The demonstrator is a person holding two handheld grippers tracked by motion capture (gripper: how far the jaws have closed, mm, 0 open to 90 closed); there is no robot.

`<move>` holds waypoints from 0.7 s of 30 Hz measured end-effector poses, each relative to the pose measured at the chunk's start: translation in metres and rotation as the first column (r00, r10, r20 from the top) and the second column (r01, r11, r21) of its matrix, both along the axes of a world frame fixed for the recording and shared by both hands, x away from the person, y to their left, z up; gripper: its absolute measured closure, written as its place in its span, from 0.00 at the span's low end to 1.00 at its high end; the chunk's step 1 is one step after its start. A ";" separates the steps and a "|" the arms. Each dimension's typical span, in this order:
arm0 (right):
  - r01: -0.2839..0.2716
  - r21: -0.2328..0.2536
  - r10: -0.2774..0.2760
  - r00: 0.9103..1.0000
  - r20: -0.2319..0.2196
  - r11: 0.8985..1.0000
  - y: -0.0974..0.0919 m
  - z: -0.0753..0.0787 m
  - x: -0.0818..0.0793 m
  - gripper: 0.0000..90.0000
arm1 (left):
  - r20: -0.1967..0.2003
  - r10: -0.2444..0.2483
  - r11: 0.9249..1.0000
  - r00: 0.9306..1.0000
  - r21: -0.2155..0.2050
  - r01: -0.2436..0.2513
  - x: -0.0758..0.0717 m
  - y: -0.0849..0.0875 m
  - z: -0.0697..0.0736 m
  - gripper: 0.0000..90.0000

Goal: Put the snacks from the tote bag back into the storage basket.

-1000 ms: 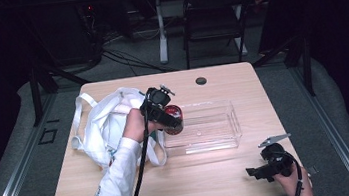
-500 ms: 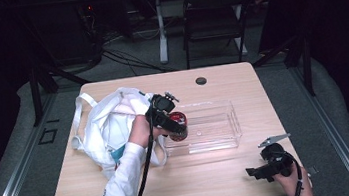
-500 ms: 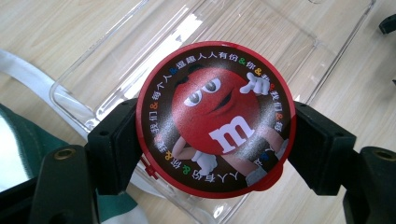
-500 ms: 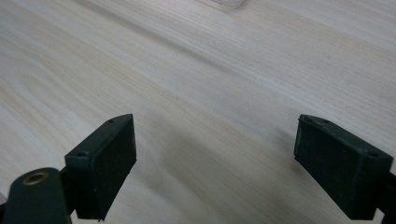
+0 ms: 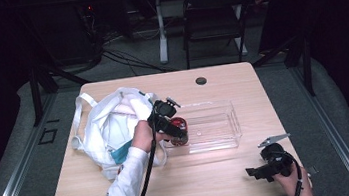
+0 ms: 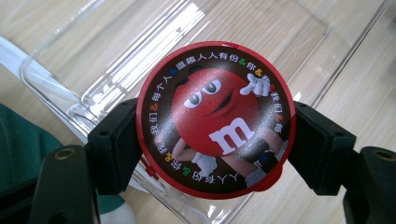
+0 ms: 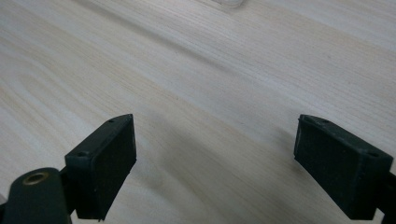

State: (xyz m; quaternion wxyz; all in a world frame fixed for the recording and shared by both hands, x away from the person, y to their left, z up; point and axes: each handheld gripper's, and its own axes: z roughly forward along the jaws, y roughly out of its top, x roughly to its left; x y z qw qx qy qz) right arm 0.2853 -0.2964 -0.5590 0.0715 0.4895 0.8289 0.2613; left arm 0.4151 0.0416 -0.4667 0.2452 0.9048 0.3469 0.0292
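- The right gripper [image 7: 215, 163] looks down along its 2 black jaws, which rise from the bottom corners and stand wide apart with nothing between them.
- Below them lies the table [image 7: 196, 70], a pale wood-grain surface with streaks running diagonally across the view.
- A soft shadow darkens the wood between and just above the jaws.
- At the top edge, a small piece of a clear object [image 7: 227, 3] shows; what it is cannot be told.

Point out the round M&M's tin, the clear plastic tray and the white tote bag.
M&M's tin [image 6: 215, 119], left gripper view: printed lid.
Clear plastic tray [image 5: 233, 121], high view: right wall.
White tote bag [image 5: 103, 129], high view: crumpled fabric body.
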 end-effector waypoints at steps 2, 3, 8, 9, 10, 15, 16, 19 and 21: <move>-0.003 0.000 0.003 1.000 -0.002 1.000 0.000 0.000 0.000 0.14 | -0.002 0.008 1.000 1.000 0.005 -0.008 0.000 0.001 -0.004 0.29; -0.006 -0.003 0.006 1.000 -0.005 1.000 0.000 0.000 0.000 0.14 | -0.006 0.013 1.000 1.000 0.008 -0.012 0.000 0.001 -0.006 0.29; 0.000 -0.001 0.000 1.000 -0.004 1.000 0.000 0.000 0.000 0.14 | -0.015 0.024 1.000 1.000 0.018 -0.024 -0.001 0.002 -0.012 0.29; 0.000 -0.001 0.000 1.000 -0.005 1.000 0.000 0.000 0.001 0.14 | -0.013 0.025 0.999 1.000 0.020 -0.025 0.000 0.002 -0.014 0.29; 0.000 -0.001 0.000 1.000 -0.004 1.000 0.000 -0.001 0.001 0.14 | -0.017 0.028 0.999 0.999 0.017 -0.027 0.000 0.002 -0.015 0.29; -0.001 -0.001 0.001 1.000 -0.005 1.000 0.001 -0.001 0.001 0.14 | -0.033 0.043 0.999 0.998 0.015 -0.043 -0.001 0.001 -0.018 0.29; -0.001 -0.001 0.001 1.000 -0.005 1.000 0.001 -0.001 0.001 0.14 | -0.031 0.042 0.999 0.999 0.020 -0.041 -0.001 0.000 -0.019 0.29; 0.000 -0.002 0.000 1.000 -0.004 1.000 0.001 -0.001 0.001 0.14 | -0.039 0.045 0.999 0.998 0.021 -0.044 -0.001 -0.001 -0.023 0.29; 0.000 -0.003 0.000 1.000 -0.003 1.000 0.001 -0.001 0.001 0.14 | -0.042 0.053 0.998 0.998 0.027 -0.052 -0.001 -0.001 -0.025 0.29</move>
